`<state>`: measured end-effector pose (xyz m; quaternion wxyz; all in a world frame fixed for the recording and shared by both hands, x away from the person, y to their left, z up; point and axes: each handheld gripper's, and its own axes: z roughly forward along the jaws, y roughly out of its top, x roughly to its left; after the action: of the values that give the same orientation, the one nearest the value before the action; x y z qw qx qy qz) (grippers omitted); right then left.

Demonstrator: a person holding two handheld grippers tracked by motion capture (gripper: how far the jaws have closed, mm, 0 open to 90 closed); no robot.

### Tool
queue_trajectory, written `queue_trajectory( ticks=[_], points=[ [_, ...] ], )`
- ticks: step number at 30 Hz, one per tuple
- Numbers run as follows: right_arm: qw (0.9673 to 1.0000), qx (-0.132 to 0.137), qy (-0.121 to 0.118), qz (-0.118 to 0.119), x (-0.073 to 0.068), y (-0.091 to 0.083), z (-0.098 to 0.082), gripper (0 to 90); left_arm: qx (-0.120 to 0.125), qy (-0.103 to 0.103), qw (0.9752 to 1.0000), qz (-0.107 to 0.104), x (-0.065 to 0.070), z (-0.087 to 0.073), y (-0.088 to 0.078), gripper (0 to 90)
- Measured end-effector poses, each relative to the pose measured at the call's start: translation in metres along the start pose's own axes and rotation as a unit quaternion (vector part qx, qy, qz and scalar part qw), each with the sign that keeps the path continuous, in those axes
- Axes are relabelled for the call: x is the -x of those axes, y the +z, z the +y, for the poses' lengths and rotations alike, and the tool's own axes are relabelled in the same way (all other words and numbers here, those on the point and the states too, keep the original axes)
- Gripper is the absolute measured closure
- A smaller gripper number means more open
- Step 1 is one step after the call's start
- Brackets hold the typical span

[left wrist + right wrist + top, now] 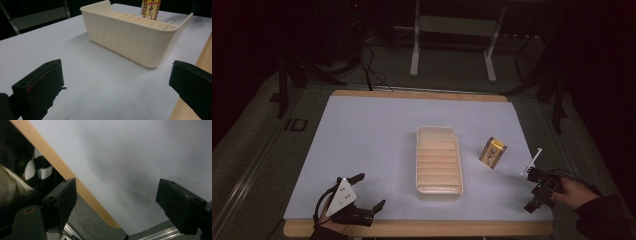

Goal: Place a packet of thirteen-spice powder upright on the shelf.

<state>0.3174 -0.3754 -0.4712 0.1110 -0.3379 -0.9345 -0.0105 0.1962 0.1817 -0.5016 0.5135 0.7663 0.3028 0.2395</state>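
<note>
Dark floor and a metal frame stand beyond my tabletop (pixel 377 130), a pale blue-white sheet over a wooden board whose edge shows at the near side. Ahead and to the right of my left tool (pixel 369 190) lies a cream plastic tray (pixel 438 186) with ribbed dividers, its long side running away from me; in the left gripper view that tray (pixel 130 42) sits just ahead of the jaws, clear of them. My left tool (pixel 116 82) is released, jaws wide apart with bare sheet between them. Ahead and to the left of my right tool (pixel 532 192) stands a small yellow box (pixel 492 152), tilted, near the tray but apart from it. My right tool (pixel 116 200) is also released, jaws spread over the tabletop's near corner, nothing between them.
</note>
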Motion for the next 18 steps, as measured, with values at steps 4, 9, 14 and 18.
queue_trajectory(
  ticks=[4,9,14,18],
  points=[
    [0.999,-0.007,-0.044,0.001,-0.008,0.001,0.002,17.9,0.0,0.0,1.0,0.0,0.0,0.0,0.0,0.0],
    [0.997,-0.017,-0.075,0.009,-0.018,0.001,0.006,15.3,0.0,0.0,1.0,-0.002,0.0,0.0,0.0,0.0],
    [0.995,-0.022,-0.096,0.012,-0.024,0.002,0.011,14.8,0.0,0.0,1.0,-0.002,0.0,0.0,0.0,0.0],
    [0.9903,-0.027,-0.136,0.001,-0.033,0.003,0.016,14.0,0.0,-0.001,1.0,-0.004,0.001,0.0,0.0,0.0]
  ],
)
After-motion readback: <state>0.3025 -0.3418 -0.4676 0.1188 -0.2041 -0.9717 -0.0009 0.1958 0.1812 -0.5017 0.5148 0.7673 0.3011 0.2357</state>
